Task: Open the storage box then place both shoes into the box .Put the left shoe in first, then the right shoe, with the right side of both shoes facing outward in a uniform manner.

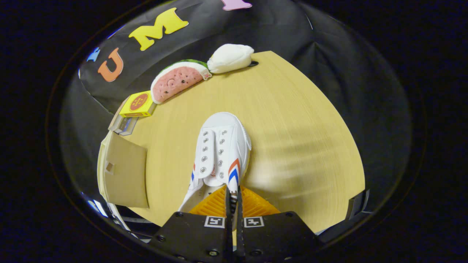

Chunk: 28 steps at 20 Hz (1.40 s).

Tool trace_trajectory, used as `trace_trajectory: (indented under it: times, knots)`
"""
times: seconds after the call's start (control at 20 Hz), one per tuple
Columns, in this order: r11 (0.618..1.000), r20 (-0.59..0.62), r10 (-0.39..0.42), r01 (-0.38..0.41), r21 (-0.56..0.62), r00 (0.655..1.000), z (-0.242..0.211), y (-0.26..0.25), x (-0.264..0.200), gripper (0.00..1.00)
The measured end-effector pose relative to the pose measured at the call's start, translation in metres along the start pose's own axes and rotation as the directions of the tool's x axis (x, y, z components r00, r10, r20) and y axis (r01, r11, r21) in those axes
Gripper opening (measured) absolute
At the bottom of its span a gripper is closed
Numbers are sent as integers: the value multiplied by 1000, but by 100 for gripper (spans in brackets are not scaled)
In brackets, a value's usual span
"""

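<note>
The gripper (pixel 233 195) has its two fingers drawn almost together, clamped on the rear collar of a white canvas sneaker (pixel 222 153), whose thin edge stands between them. The shoe hangs toe-forward ahead of the fingers, apparently lifted over the wooden table (pixel 299 120); gripping it at the heel opening keeps the toe pointing away and the sides free, which suits sliding it into a box with one flank facing out. Red and blue chevron stripes mark both sides of the sneaker, and its eyelets are empty of laces.

To the left of the shoe, at the table's edge, lies a brown cardboard flap (pixel 126 171), probably the opened lid of the storage box, though the box body is mostly hidden. Beyond it sit a small yellow carton (pixel 138 105) with a round red emblem, a plush watermelon slice (pixel 178 80) and a white plush dumpling (pixel 230 57). The carton's print is too small to read; no brand lettering shows on the shoe.
</note>
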State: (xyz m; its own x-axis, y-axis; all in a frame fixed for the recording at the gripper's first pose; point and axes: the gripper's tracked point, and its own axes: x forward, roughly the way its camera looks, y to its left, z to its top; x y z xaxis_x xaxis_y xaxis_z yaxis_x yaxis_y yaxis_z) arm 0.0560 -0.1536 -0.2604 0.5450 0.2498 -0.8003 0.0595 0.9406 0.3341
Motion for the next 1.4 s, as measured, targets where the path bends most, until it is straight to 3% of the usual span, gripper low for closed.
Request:
trace_trajectory:
  times: [0.65,0.95,1.2,1.4]
  knots:
    - [994,140,105,-103,-19,985,-5,240,-74,4]
    - [990,162,135,-126,-68,977,-24,344,-65,4]
    - [990,145,118,-105,-94,982,-50,385,-39,4]
    - [992,147,84,-69,-101,986,-64,389,-23,4]
